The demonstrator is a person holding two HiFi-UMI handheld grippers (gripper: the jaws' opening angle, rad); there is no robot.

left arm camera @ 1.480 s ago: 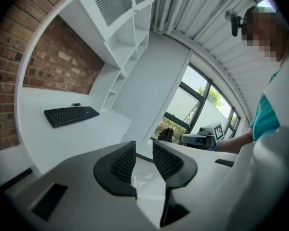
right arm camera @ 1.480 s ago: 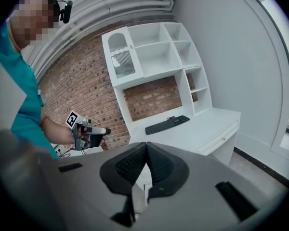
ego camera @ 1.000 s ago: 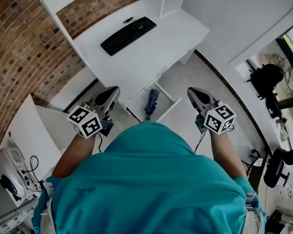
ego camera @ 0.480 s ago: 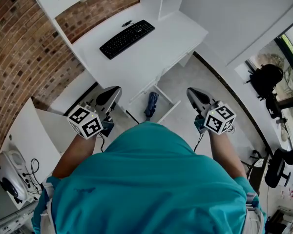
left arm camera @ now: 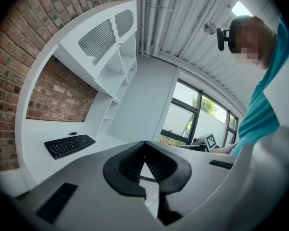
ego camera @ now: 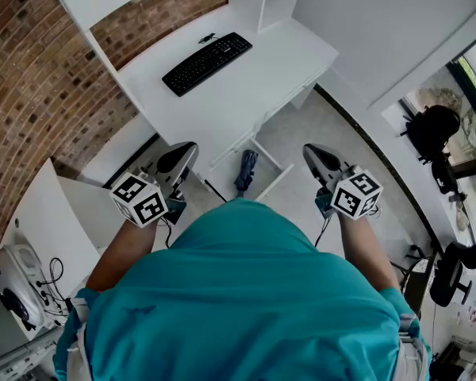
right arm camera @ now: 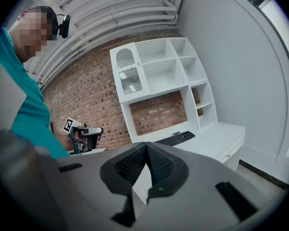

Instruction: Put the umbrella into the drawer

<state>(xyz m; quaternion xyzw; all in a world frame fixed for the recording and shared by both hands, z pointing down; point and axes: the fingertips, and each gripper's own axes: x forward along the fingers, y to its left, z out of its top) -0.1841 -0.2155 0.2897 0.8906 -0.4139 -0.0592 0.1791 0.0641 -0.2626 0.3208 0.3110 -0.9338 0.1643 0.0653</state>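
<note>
Teal cloth of the person's shirt [ego camera: 246, 300] fills the near field in the head view. Both tools are held out in front of it, short of the desk [ego camera: 254, 86].

Left hand-held gripper [left arm camera: 144, 146]: jaws pressed together at the tips, nothing between them. It is pointed level toward the desk's left portion.

Right hand-held gripper [right arm camera: 146, 147]: jaws likewise closed tip to tip and empty. It is aimed slightly downward toward the desk's right end.

Drawer [ego camera: 275, 178]: white, pulled out from under the desk's front edge. It sits between the two grippers as seen from above and is clear of both.

Umbrella [ego camera: 246, 171]: dark blue and folded. It lies lengthwise inside the open drawer, below the desk's front edge. Neither gripper touches it.

Keyboard [ego camera: 207, 57]: black, lying on the desk top toward its back-left. A small dark item, too small to identify, lies just behind it.

Shelf unit [right arm camera: 156, 73]: white, rising from the back of the desk, with open compartments and one arched door.

Brick wall [ego camera: 40, 78]: red-brown, behind and to the left of the desk.
</note>
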